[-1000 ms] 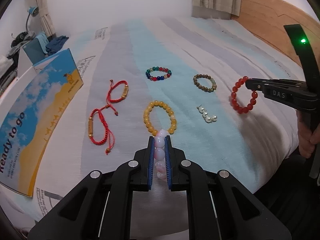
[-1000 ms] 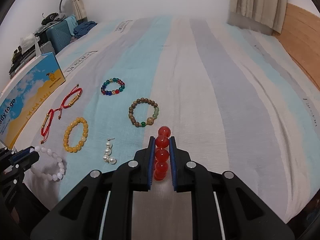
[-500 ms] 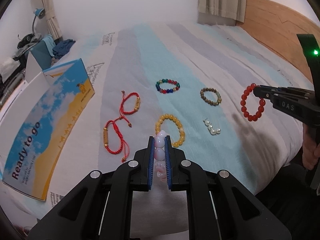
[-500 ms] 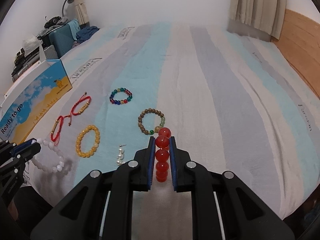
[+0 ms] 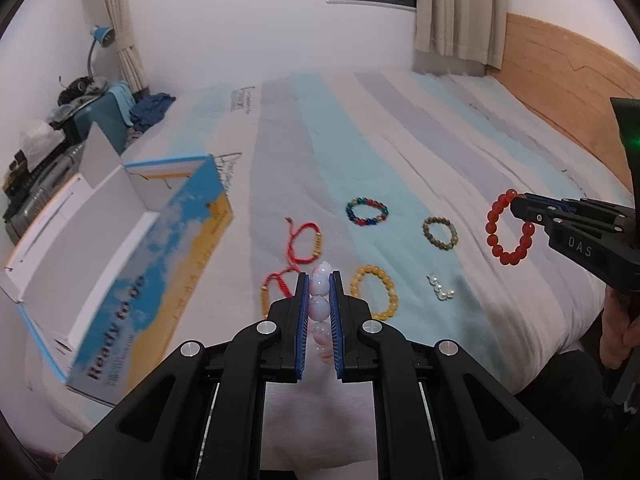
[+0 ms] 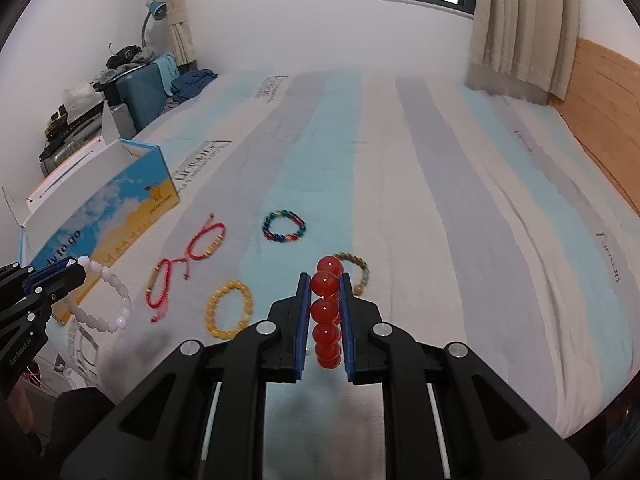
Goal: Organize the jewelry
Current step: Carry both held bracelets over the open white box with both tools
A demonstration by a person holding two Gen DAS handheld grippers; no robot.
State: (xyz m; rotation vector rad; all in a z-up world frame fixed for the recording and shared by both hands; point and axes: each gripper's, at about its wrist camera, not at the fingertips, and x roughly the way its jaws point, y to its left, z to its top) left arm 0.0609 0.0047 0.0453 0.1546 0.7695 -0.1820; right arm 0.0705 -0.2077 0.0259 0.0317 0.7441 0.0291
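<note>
The left gripper [image 5: 319, 300] is clamping the pale pink bead bracelet [image 5: 320, 307], the right gripper [image 6: 325, 312] the red bead bracelet [image 6: 327, 312]; both are hanging above the bed [image 6: 440, 200], risking slipping before reaching the open box [image 5: 100, 232] at nine o'clock.

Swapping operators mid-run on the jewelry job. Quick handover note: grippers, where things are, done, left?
Left gripper: shut on the pale pink bead bracelet, held clear of the bed.
Right gripper: shut on the red bead bracelet, also off the bed.
On the bed: two red cord bracelets, yellow bead bracelet, multicolour bead bracelet, brown bead bracelet, small pearl piece.
Open box: on the bed's left side; nothing visible inside it.
Done: two bracelets picked up.
Left: probably place both in the box, then collect the other six pieces.
</note>
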